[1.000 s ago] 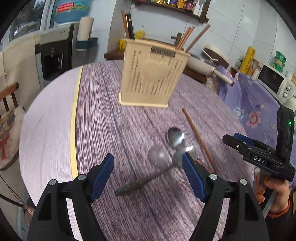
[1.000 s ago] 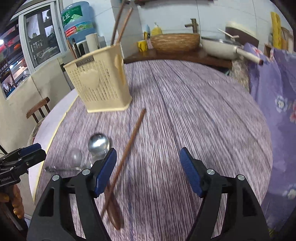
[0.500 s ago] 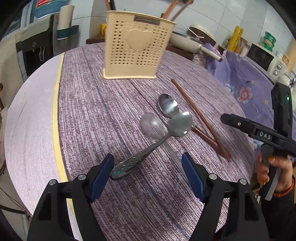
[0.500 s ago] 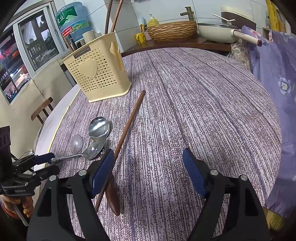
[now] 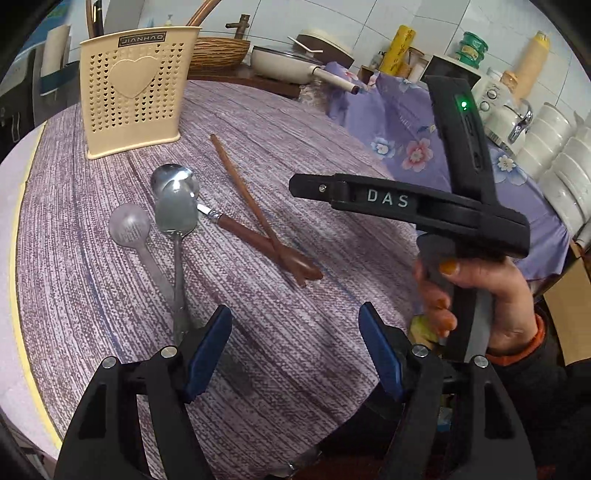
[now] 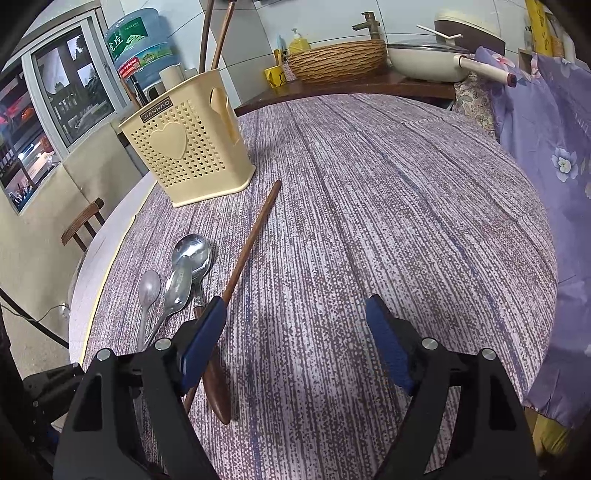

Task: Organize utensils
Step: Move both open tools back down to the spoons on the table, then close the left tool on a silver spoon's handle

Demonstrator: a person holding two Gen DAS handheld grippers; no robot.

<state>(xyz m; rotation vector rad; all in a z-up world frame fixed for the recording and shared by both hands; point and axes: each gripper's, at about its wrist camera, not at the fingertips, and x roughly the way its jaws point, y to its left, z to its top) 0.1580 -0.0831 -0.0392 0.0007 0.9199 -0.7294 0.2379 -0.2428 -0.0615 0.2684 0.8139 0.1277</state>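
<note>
Wooden chopstick (image 6: 255, 236) lies pointing toward the holder (image 6: 188, 147); both hand-held grippers (image 5: 295, 350) (image 6: 295, 343) gape empty.

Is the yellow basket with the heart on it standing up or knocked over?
Standing up. The cream-yellow perforated plastic utensil basket sits flat on its base on the purple table, opening upward, with brown wooden handles poking out the top.

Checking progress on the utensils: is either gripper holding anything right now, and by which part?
Nothing is held. The left gripper and right gripper both stand open over the table; the spoons and wooden utensils lie loose.
</note>
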